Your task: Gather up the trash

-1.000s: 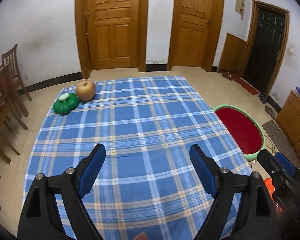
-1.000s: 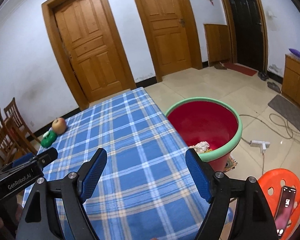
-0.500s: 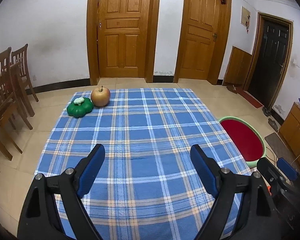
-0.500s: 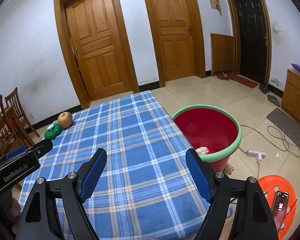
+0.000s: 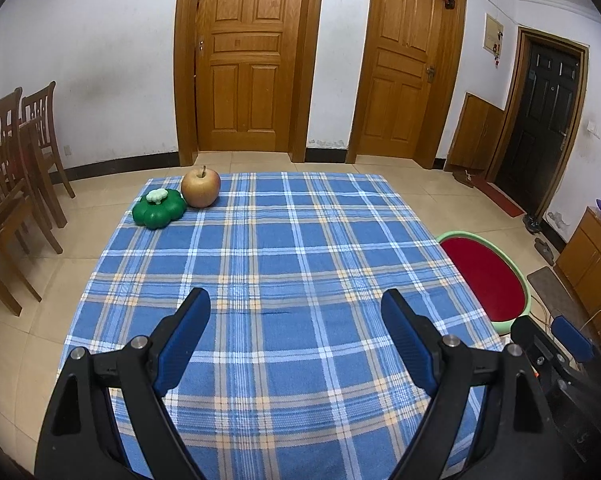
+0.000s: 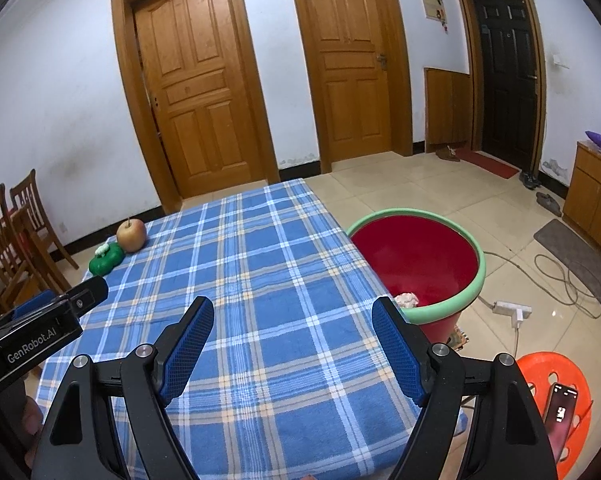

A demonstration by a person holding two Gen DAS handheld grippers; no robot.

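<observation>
We see the plaid tablecloth [image 5: 284, 280] filling frame centre, no litter on it. The red tub [image 6: 420, 256] at right centre holds one crumpled white wad [image 6: 407, 300] near its rim; likely light, soft, pinch anywhere. Apple [image 5: 200, 188] and green toy vegetable [image 5: 158, 210] touch, upper left. Left gripper [image 5: 296, 316] and right gripper [image 6: 293, 322] both gape wide, empty.

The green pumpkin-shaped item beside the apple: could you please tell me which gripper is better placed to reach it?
Probably the left gripper. The green pumpkin-shaped item and apple sit at the table's far-left corner, on its side, while the right gripper is nearer the red bin. Both jaws stand open and empty.
</observation>
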